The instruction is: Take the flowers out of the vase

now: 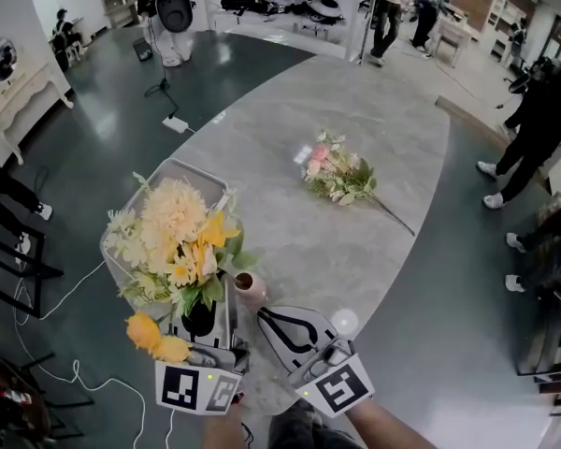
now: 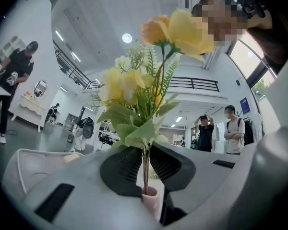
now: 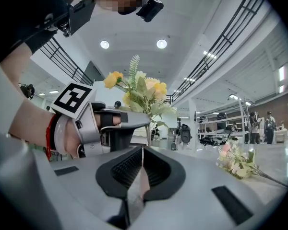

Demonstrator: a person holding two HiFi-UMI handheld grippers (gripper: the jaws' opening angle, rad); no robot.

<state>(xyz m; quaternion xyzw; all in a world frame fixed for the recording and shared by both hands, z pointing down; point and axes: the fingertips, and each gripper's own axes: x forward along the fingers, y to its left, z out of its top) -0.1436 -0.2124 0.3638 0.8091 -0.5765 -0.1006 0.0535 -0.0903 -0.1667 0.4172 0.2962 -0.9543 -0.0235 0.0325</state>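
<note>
A bunch of yellow flowers [image 1: 176,239] stands in a small pink vase [image 1: 251,291] near the front edge of the grey table [image 1: 355,120]. My left gripper [image 1: 204,330] comes in from below and is shut on the thin green stems [image 2: 145,169] just above the vase mouth [image 2: 150,194]; the stems still run down into it. The blooms [image 2: 175,30] rise above its jaws. My right gripper [image 1: 265,314] is shut on the vase body [image 3: 140,188], a pink sliver between its pads. The left gripper [image 3: 116,122] and the flowers [image 3: 137,91] show in the right gripper view.
A second bunch of pink and white flowers [image 1: 339,176] lies on its side mid-table, also in the right gripper view [image 3: 237,159]. A white wire basket [image 1: 189,174] stands behind the yellow bunch. People stand on the floor to the right [image 1: 533,129] and far back.
</note>
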